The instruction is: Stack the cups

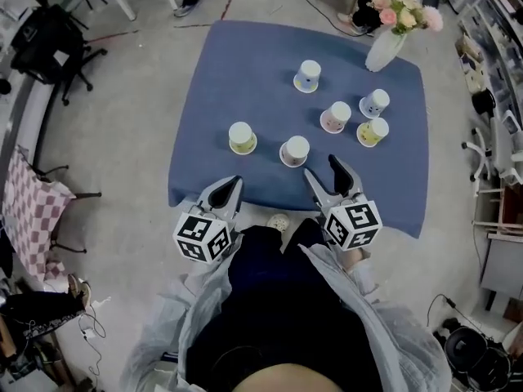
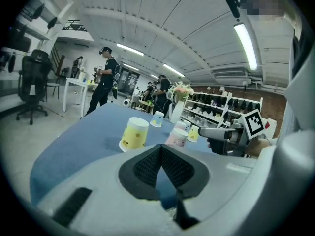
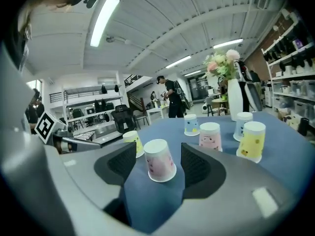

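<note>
Cup of pink paper (image 1: pixel 295 151), inverted on the blue-covered table (image 1: pixel 245 64), stood untouched at eleven o'clock just beyond the right tool (image 1: pixel 323 170), which was released. The left tool (image 1: pixel 231 184) was clenched empty, and both tilted slightly downward.

Matt paper cups (image 1: pixel 295 150), matt blue cloth (image 1: pixel 212 72), glossy white vase (image 1: pixel 384 51), rough grey floor (image 1: pixel 122 129)

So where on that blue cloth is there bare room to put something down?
The blue cloth is bare at its far left corner, left of the far blue cup. So is the near right corner, below the right-hand yellow cup. The right is crowded: that cup, a pink cup and a second blue cup huddle near the vase.
</note>
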### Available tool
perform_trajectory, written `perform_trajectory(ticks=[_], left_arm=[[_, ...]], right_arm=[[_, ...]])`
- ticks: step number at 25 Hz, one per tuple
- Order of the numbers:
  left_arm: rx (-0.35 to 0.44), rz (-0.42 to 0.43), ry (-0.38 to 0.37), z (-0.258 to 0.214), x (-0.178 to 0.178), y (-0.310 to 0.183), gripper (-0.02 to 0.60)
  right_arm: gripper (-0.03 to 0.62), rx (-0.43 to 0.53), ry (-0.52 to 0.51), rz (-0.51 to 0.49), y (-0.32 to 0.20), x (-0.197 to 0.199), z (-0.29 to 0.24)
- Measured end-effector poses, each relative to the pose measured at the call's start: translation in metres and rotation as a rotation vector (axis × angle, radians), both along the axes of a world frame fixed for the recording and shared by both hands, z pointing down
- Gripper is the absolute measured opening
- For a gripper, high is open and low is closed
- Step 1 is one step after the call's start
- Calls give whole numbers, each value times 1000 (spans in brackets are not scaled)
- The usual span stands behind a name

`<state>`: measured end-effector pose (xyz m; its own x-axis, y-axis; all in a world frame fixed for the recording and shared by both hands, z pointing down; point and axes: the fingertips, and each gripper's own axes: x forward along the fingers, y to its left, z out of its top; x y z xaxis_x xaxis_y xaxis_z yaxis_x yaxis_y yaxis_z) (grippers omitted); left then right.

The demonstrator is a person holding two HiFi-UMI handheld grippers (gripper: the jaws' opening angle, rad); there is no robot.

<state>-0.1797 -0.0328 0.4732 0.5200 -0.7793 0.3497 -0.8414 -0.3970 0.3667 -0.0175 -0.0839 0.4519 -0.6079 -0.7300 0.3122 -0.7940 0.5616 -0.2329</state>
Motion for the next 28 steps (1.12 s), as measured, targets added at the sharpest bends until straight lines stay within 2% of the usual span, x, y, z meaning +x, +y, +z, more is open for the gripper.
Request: perform_trajectory(ticks=[3,6,12,14,20,24,28], left_arm=[[-14,-52,-16,4,-12,12,-9],[-35,-100,-29,10,-25,21,-9],[-57,-158,-38,18,-40,28,-9],[-58,-154,-39,20,-39,26,-9],[-41,-73,-33,16,-20,14,-9],[-21,51,-12,14,-1,1,-9],[-13,193,-2,11,56,-16,-9]], right_arm=[[286,-4,43,-80,-11,-24,13],[325,5,80,-111,-26,-40,25],[325,-7,119,-132,-44,-55,46],[287,-5,132,-134,-46,-55,49],[281,14,138,-125,-32,-44,40],[281,19,148,-10,-18,-14,33],[281,8,149,140,-15,57,29]])
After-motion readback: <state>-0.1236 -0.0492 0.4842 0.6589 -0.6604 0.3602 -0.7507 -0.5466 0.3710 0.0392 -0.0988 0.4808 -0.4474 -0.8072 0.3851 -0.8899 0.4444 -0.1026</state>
